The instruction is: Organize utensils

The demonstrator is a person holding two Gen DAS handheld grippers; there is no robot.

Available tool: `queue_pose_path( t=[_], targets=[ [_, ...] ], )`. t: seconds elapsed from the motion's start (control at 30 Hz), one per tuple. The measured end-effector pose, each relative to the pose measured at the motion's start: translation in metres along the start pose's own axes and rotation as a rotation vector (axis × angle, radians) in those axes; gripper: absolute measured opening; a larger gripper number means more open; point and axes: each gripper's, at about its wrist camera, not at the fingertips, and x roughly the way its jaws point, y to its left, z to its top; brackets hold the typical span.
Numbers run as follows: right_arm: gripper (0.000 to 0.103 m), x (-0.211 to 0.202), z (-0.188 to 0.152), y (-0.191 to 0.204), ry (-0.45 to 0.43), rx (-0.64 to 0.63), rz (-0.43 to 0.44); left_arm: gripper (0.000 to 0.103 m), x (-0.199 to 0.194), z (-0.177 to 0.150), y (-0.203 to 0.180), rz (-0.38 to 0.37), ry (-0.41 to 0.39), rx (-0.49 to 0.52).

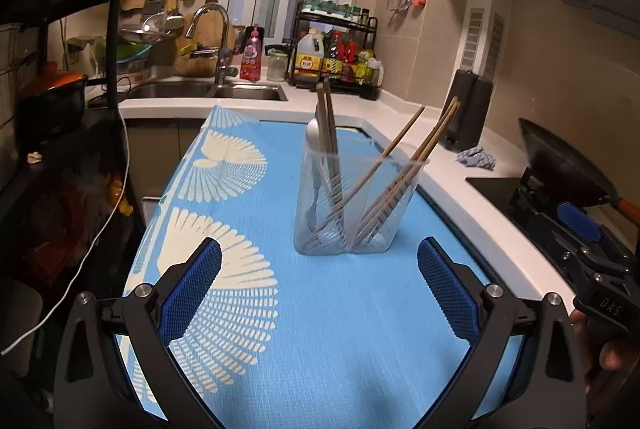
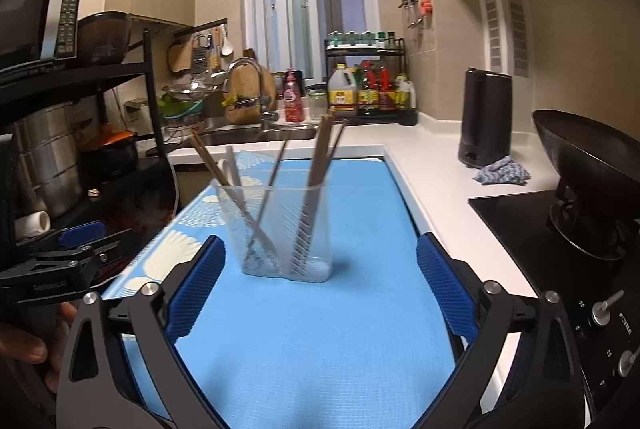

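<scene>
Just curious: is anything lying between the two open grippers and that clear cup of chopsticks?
No, only bare blue mat separates each gripper from the cup, shown in both wrist views.

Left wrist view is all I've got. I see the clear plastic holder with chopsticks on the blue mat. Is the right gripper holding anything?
Observer: No. The right gripper is open, with only the blue patterned mat between its fingers.
Operator: What is behind my left gripper's handle?
Observer: A hand wraps the left gripper beside the mat's left edge.
Operator: Anything high on the left shelf?
Observer: A black microwave oven sits on the dark metal rack.
Operator: And the clear plastic holder?
Observer: The clear plastic holder stands upright ahead of the right fingers, untouched.
</scene>
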Motion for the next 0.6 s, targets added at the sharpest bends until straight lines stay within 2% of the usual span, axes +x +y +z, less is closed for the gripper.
queue_pose_path(
  t=[0.17, 0.23, 0.4, 0.6],
  targets=[
    [0.097, 0.021, -0.023, -0.006, 0.029, -0.023, -0.042, 0.095, 0.009, -0.014, -0.004, 0.044, 0.003, -0.007],
    [0.097, 0.025, -0.028, -0.01, 0.054, -0.002, -0.027, 0.096, 0.013, -0.02, -0.004, 0.056, 0.005, -0.013],
    [0.097, 0.025, -0.032, -0.015, 0.059, 0.013, -0.038, 0.095, 0.022, -0.032, -0.011, 0.078, 0.032, 0.009],
    [0.097, 0.028, -0.033, -0.02, 0.064, 0.029, -0.055, 0.095, 0.024, -0.033, -0.017, 0.09, 0.021, 0.015]
  ],
)
